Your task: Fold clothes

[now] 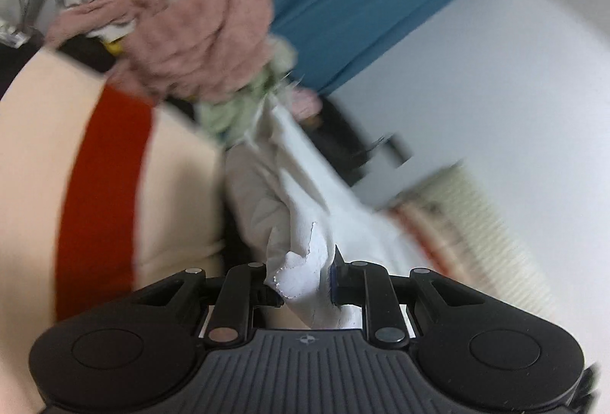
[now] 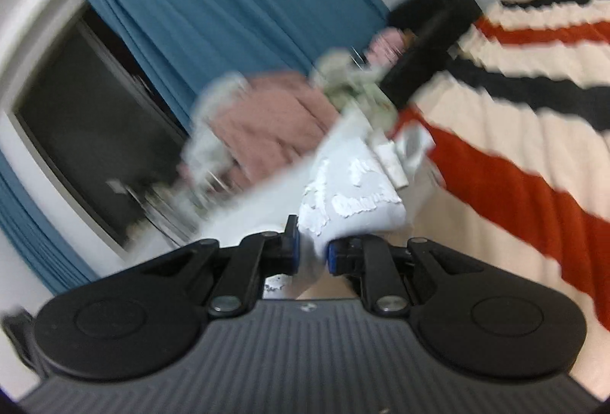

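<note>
A white garment (image 1: 305,208) with a raised white print hangs stretched in the air. My left gripper (image 1: 305,284) is shut on one bunched edge of it. In the right wrist view the same white garment (image 2: 343,193) runs between the pads of my right gripper (image 2: 312,250), which is shut on it. Beyond the cloth lies a pile of clothes (image 1: 198,32) with a pink fleecy piece on top and pale green and grey pieces mixed in; the same pile (image 2: 267,124) shows blurred in the right wrist view.
A person's cream, red and black striped sleeve (image 2: 533,116) fills the right side, and a striped sleeve (image 1: 103,170) the left in the other view. Blue curtains (image 2: 228,2) hang behind, beside a dark window (image 2: 87,132). A white wall (image 1: 495,90) stands beyond.
</note>
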Available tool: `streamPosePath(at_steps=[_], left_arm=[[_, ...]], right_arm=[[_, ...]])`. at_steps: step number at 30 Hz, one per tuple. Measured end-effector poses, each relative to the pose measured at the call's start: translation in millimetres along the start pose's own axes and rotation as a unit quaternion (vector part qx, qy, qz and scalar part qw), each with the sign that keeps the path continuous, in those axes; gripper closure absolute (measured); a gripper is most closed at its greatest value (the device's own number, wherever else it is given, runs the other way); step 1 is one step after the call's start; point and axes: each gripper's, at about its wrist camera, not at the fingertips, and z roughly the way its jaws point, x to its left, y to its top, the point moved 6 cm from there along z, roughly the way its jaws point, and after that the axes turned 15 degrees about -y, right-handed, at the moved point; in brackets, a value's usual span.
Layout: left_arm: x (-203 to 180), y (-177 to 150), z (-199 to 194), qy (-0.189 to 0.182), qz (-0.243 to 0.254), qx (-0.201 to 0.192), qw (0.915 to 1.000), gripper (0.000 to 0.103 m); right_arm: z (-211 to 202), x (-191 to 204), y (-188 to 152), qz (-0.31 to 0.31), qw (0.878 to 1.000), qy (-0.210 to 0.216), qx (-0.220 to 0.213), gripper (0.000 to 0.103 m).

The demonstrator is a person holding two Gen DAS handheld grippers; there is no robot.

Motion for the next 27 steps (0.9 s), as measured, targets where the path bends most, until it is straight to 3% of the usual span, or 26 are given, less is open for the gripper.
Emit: streamPosePath(at_steps=[3, 5, 6, 12, 19, 20, 21, 22, 23, 24, 27], left_arm=[[48, -49, 16, 0.054, 0.017, 0.066, 0.9962, 0.082], [62, -69, 14, 0.067, 0.049, 0.082, 0.9931, 0.080], [67, -77, 12, 0.072, 0.064, 0.089, 0.9914, 0.079], [42, -72, -2, 0.104, 0.101, 0.095, 0.9848, 0.073], [-59, -64, -70, 0.111, 0.169, 0.092, 0.9750, 0.058], [-75, -63, -82, 0.112, 0.178, 0.087, 0.9738, 0.057], [-91, -63, -94, 0.112, 0.187, 0.082, 0.9725, 0.048], [-106, -65, -107, 0.113, 0.196, 0.078, 0.9710, 0.035], [-122, -67, -120, 0.113, 0.205, 0.073, 0.9694, 0.030], [-140, -70, -135, 0.113, 0.216, 0.068, 0.9676, 0.023], [-183, -80, -171, 0.116, 0.243, 0.056, 0.9615, 0.012]], right_arm=[[41, -39, -52, -0.005, 0.995, -0.057, 0.080, 0.086], [59, -65, -88, 0.001, 0.985, -0.087, 0.149, 0.086], [59, -72, -101, 0.002, 0.984, -0.086, 0.159, 0.086], [20, -71, -104, -0.010, 0.982, -0.109, 0.155, 0.082], [-58, -31, -70, -0.073, 0.986, -0.097, 0.115, 0.082], [-72, -23, -65, -0.087, 0.986, -0.095, 0.108, 0.077], [-85, -16, -62, -0.101, 0.986, -0.093, 0.099, 0.072], [-98, -8, -57, -0.113, 0.986, -0.088, 0.087, 0.047], [-115, -1, -54, -0.119, 0.987, -0.082, 0.071, 0.018], [-133, 5, -51, -0.125, 0.988, -0.077, 0.055, 0.010], [-180, 17, -49, -0.147, 0.987, -0.069, 0.016, 0.008]])
